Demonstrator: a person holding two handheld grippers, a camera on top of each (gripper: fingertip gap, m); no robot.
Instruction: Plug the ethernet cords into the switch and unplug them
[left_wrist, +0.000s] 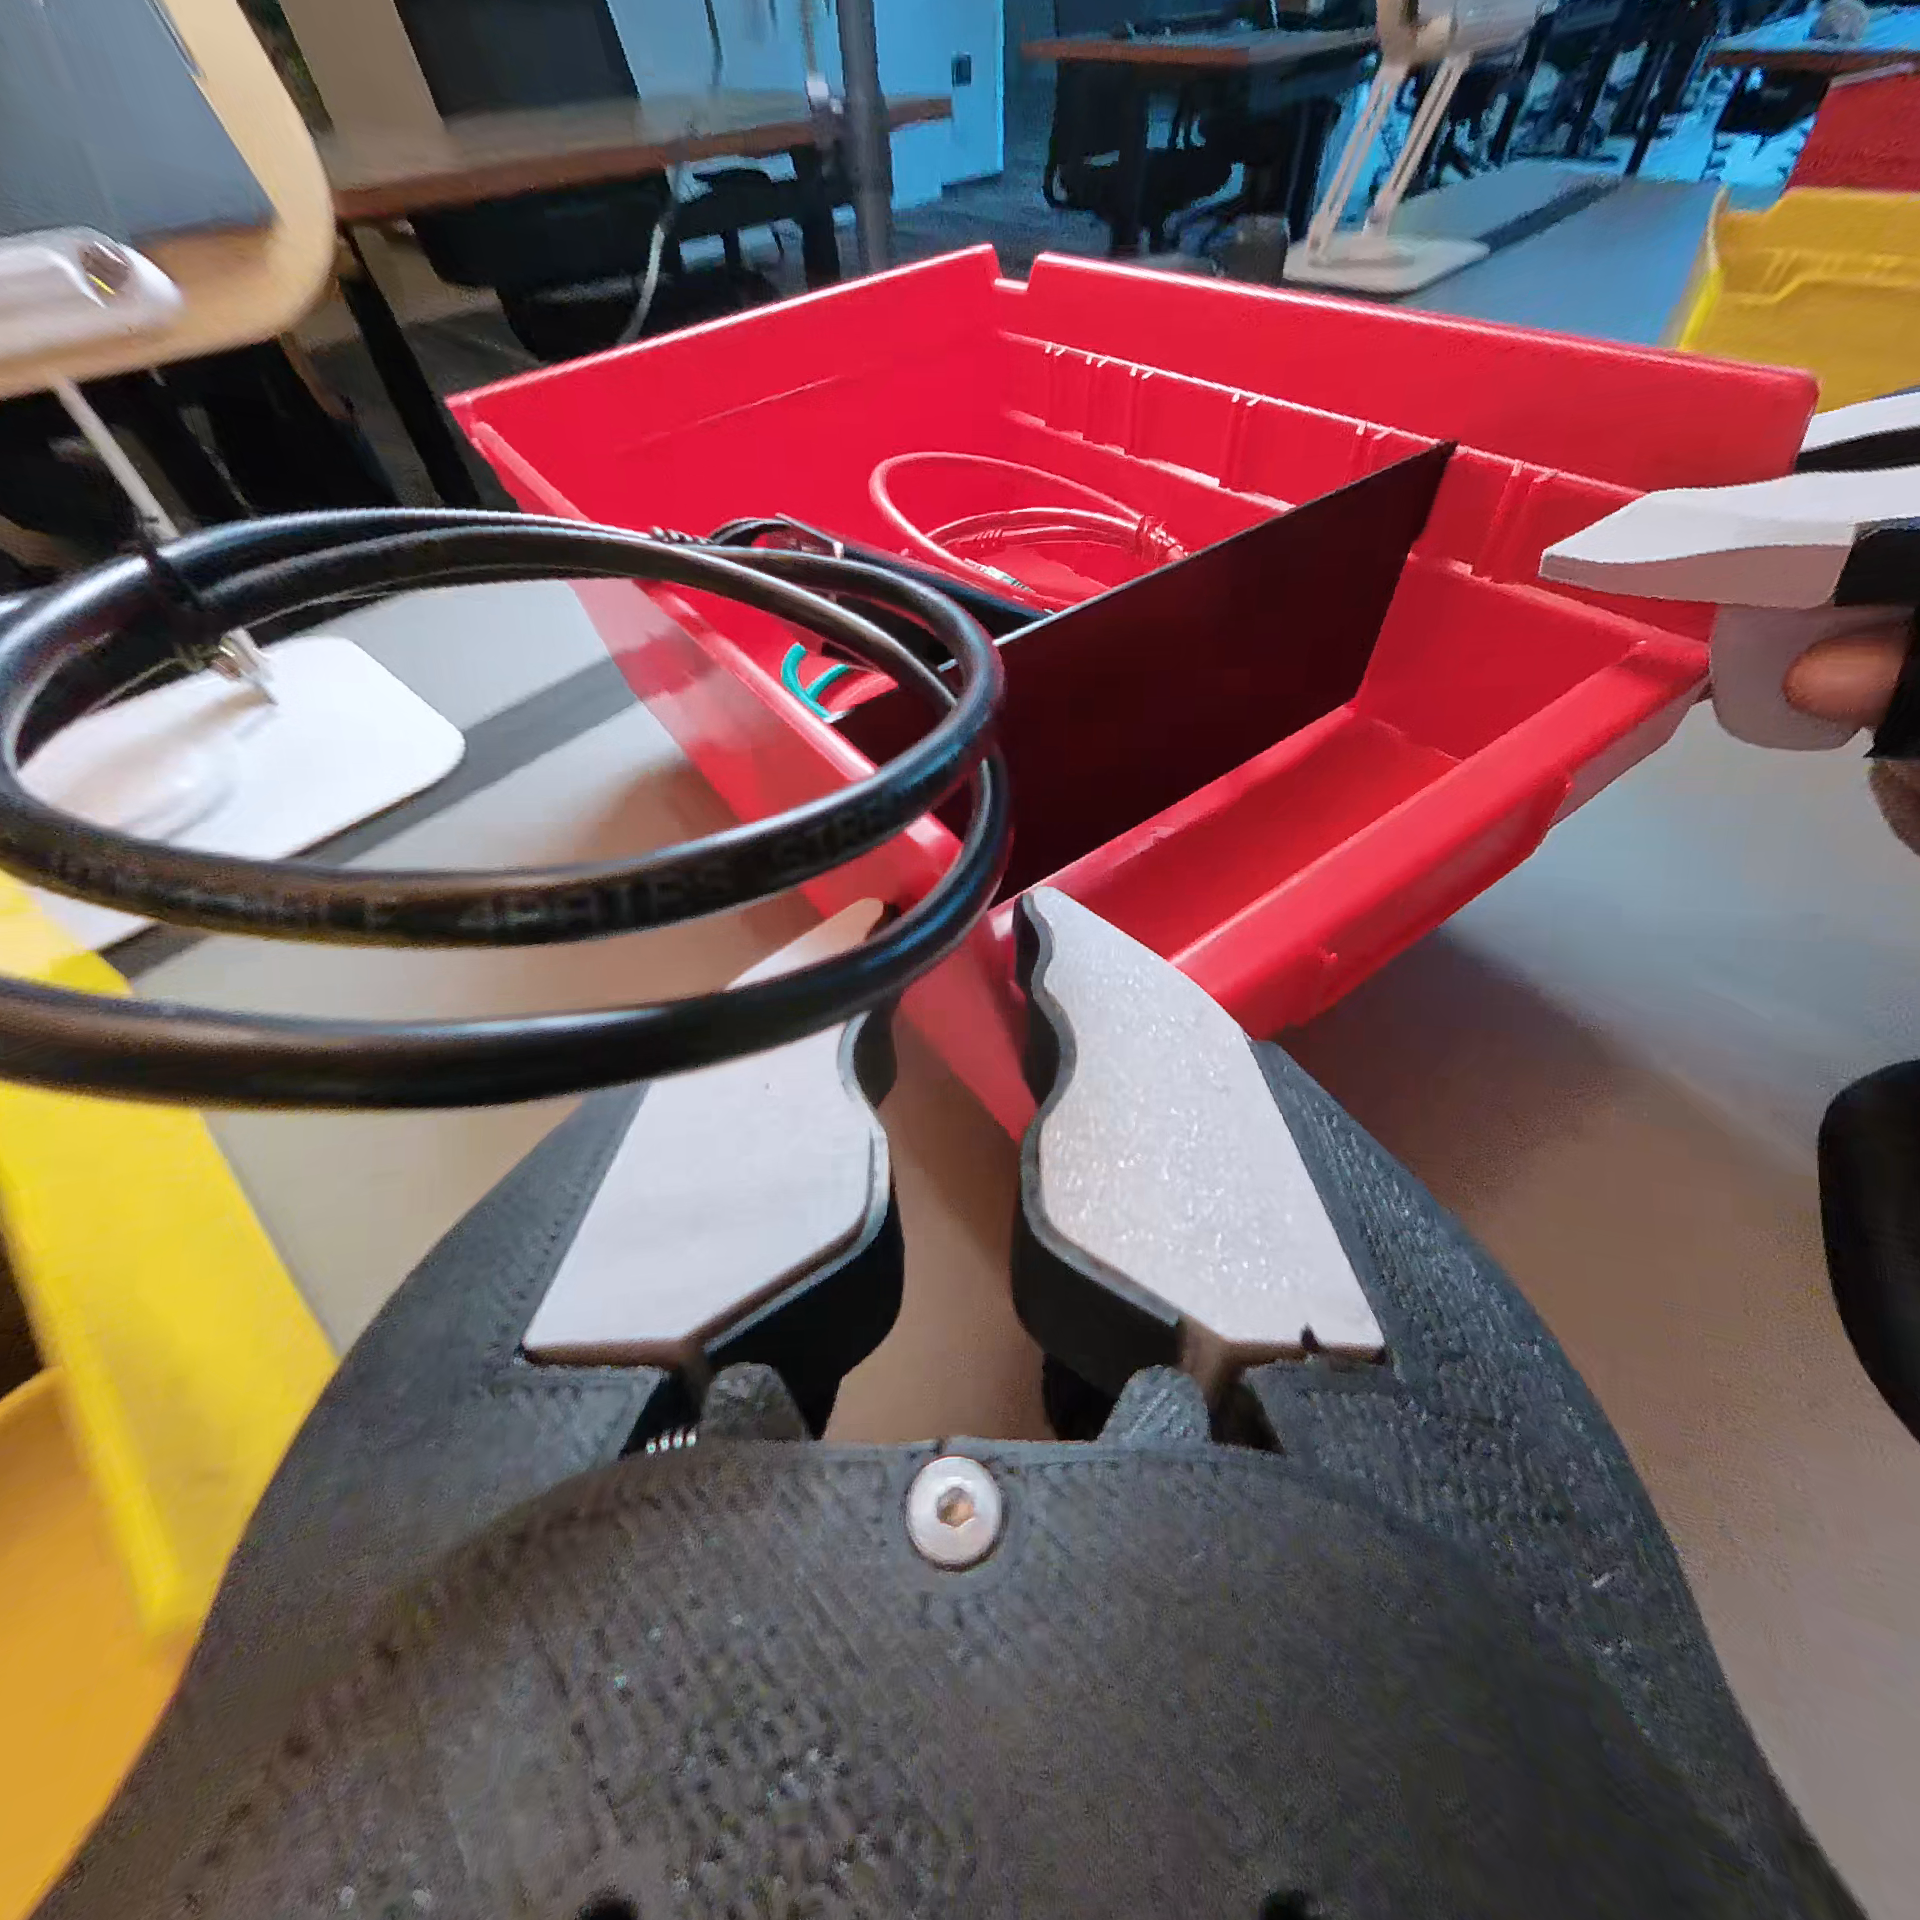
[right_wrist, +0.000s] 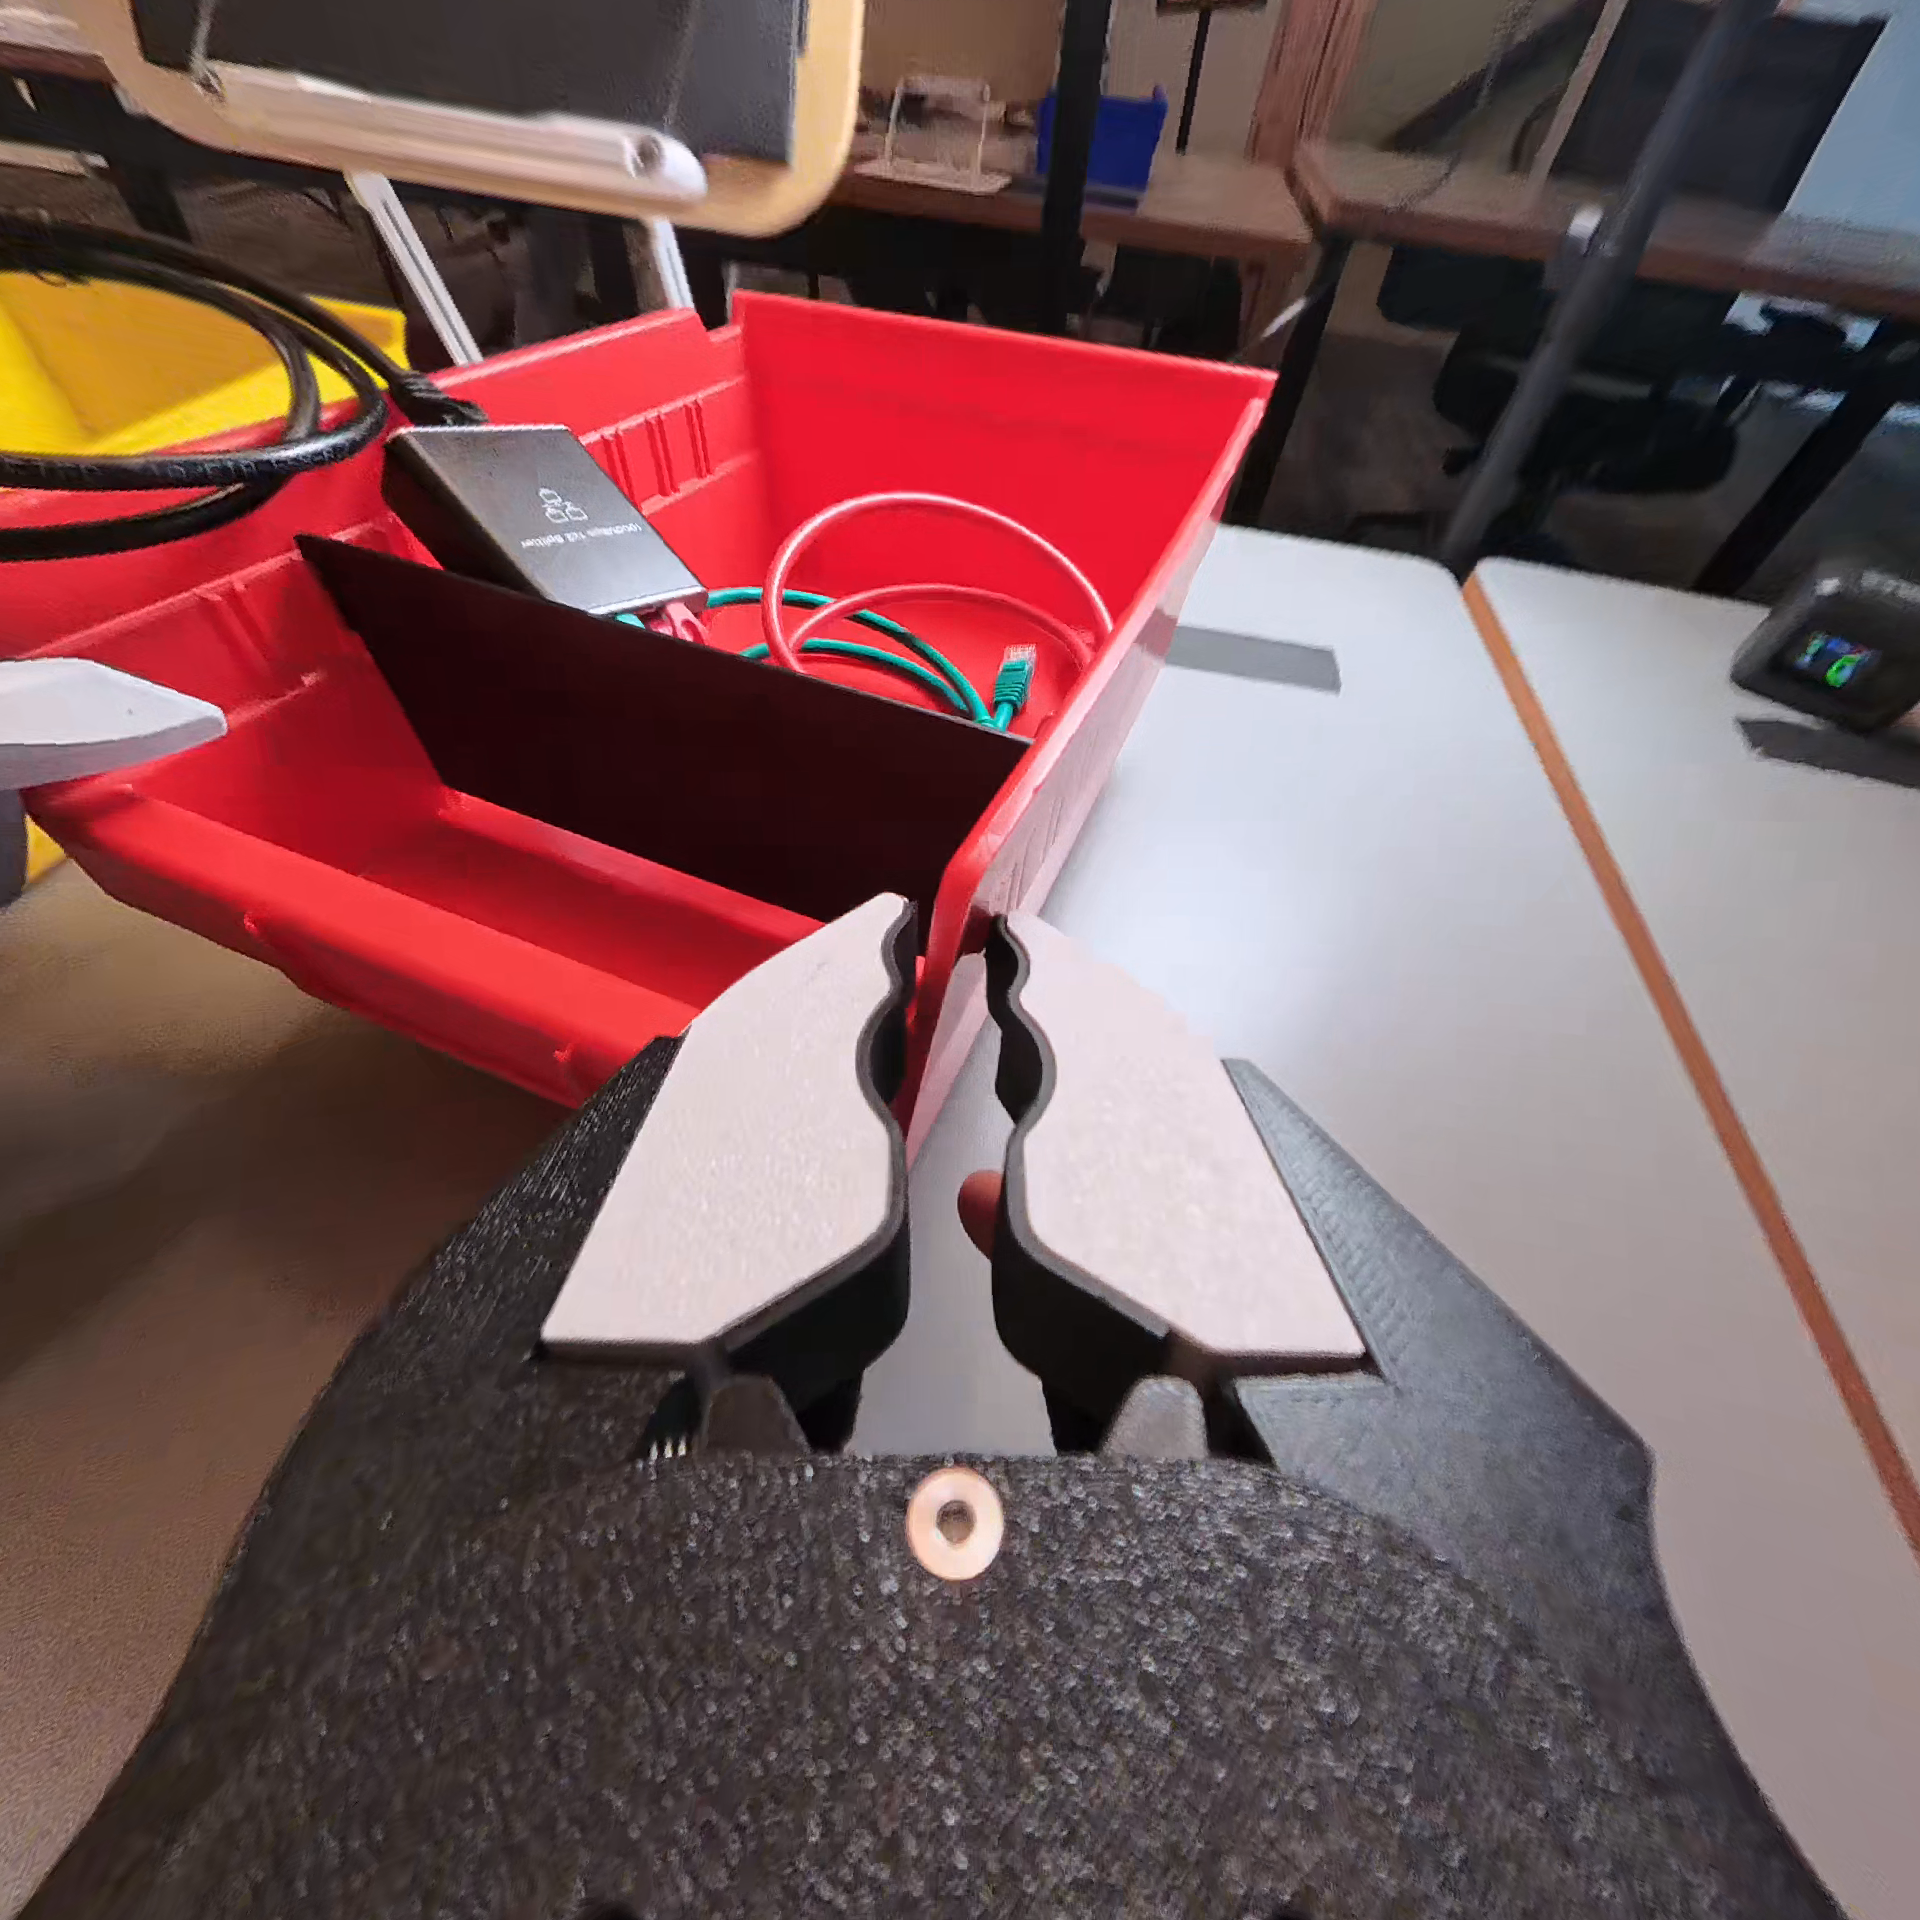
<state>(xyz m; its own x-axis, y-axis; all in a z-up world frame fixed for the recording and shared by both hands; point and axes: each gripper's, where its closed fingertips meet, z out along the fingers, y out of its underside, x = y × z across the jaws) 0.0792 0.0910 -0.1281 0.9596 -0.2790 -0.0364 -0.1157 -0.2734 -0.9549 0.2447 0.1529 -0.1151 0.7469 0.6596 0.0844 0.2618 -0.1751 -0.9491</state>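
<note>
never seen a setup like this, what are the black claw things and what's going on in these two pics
Each claw is a hand-held two-finger gripper with a camera looking along its fingers. One picture is from the left gripper, the other from the right gripper. Both straddle a side wall of a red bin on a table, with gaps still showing, so neither looks clamped. Behind the bin's black divider lie a dark switch, a green cord and a pink cord. A black cable loops over the left gripper.
</note>
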